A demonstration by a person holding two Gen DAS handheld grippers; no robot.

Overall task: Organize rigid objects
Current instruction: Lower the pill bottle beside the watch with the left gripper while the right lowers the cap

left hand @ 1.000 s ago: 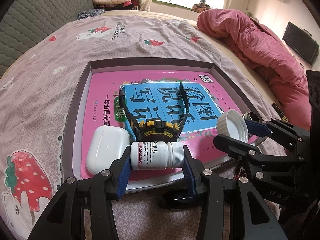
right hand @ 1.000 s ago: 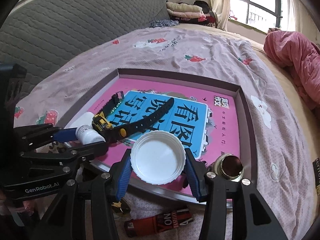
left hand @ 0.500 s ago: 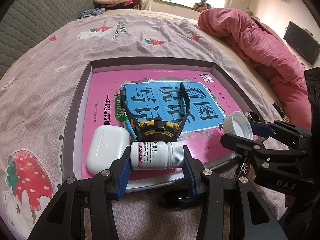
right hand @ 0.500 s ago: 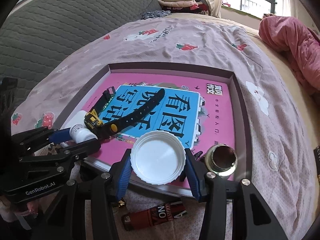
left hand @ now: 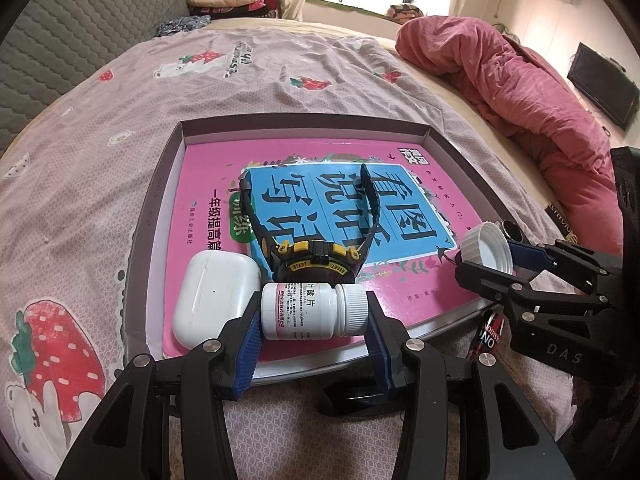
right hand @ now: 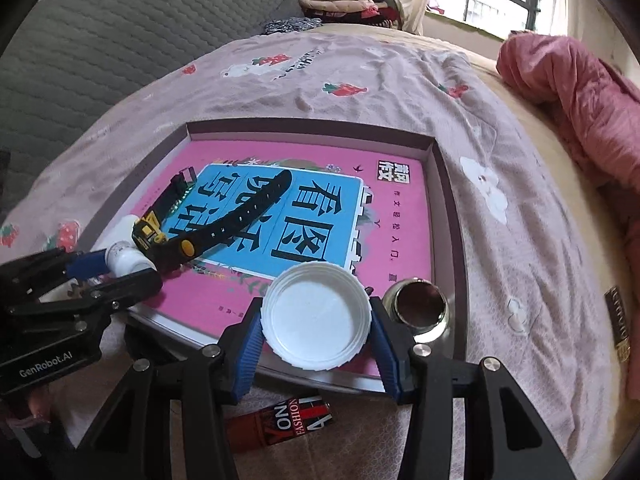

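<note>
Left gripper (left hand: 314,322) clamps one light, stiff pill bottle (left hand: 312,311) end-to-end above the tray (left hand: 160,200) near edge (slick plastic, grip ends squarely), right gripper (right hand: 316,322) pinches one thin white lid (right hand: 316,318) by its ribbed rim; also one watch (left hand: 316,258), one earbud case (left hand: 214,296).

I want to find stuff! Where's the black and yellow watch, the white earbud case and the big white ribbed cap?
Black and yellow watch (left hand: 316,266): left wrist view, on its face.
White earbud case (left hand: 214,300): left wrist view, lid middle.
Big white ribbed cap (right hand: 316,316): right wrist view, its inside.
</note>
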